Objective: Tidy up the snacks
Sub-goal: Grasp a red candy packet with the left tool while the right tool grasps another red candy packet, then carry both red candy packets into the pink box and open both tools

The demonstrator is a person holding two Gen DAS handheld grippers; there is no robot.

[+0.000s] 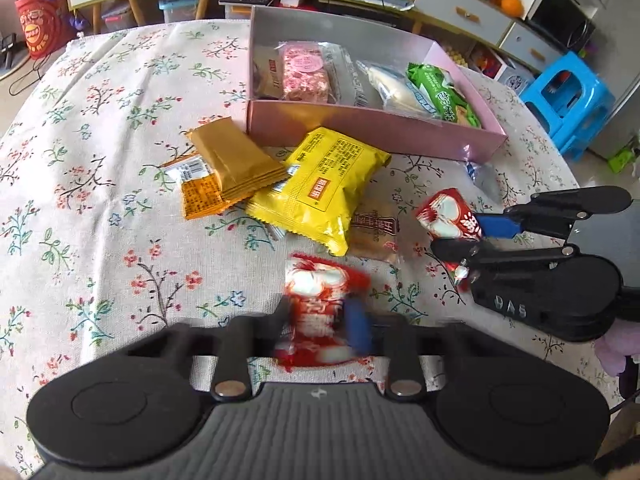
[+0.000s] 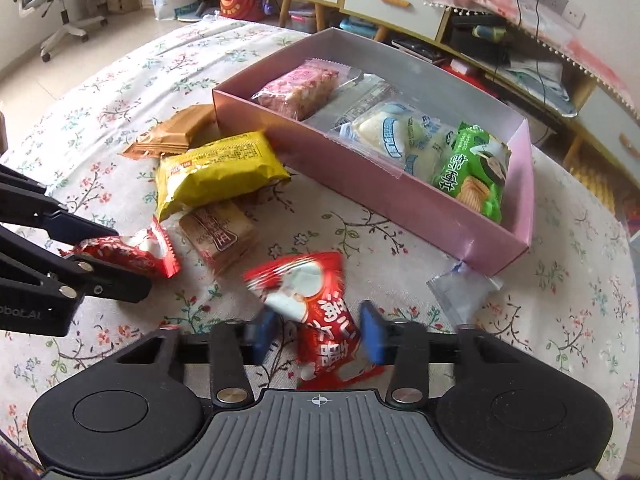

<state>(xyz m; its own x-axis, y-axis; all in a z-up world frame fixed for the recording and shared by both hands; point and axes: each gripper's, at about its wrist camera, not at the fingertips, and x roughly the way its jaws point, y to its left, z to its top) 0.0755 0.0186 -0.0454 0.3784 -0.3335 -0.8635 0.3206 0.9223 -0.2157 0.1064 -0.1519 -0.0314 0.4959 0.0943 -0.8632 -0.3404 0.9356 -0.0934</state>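
Two red-and-white snack packets are in hand over the floral tablecloth. My left gripper [image 1: 320, 320] is shut on one packet [image 1: 320, 280], which looks blurred; from the right wrist view this gripper [image 2: 116, 256] pinches the packet [image 2: 132, 252] by its end. My right gripper [image 2: 316, 332] is shut on the other packet [image 2: 308, 292], also seen from the left wrist view, gripper [image 1: 464, 236] and packet [image 1: 444, 212]. Behind stands the open pink box [image 1: 360, 128] [image 2: 360, 196] holding a pink bar [image 2: 296, 88], a white bun [image 2: 384, 132] and green crackers [image 2: 472, 172].
Loose on the cloth near the box lie a yellow packet [image 1: 324, 188] [image 2: 216, 172], orange-brown packets [image 1: 232, 160] [image 2: 172, 132], a tan biscuit pack [image 1: 376, 232] [image 2: 220, 236] and a small clear sachet [image 1: 484, 176] [image 2: 460, 288]. A blue stool [image 1: 568, 100] stands past the table edge.
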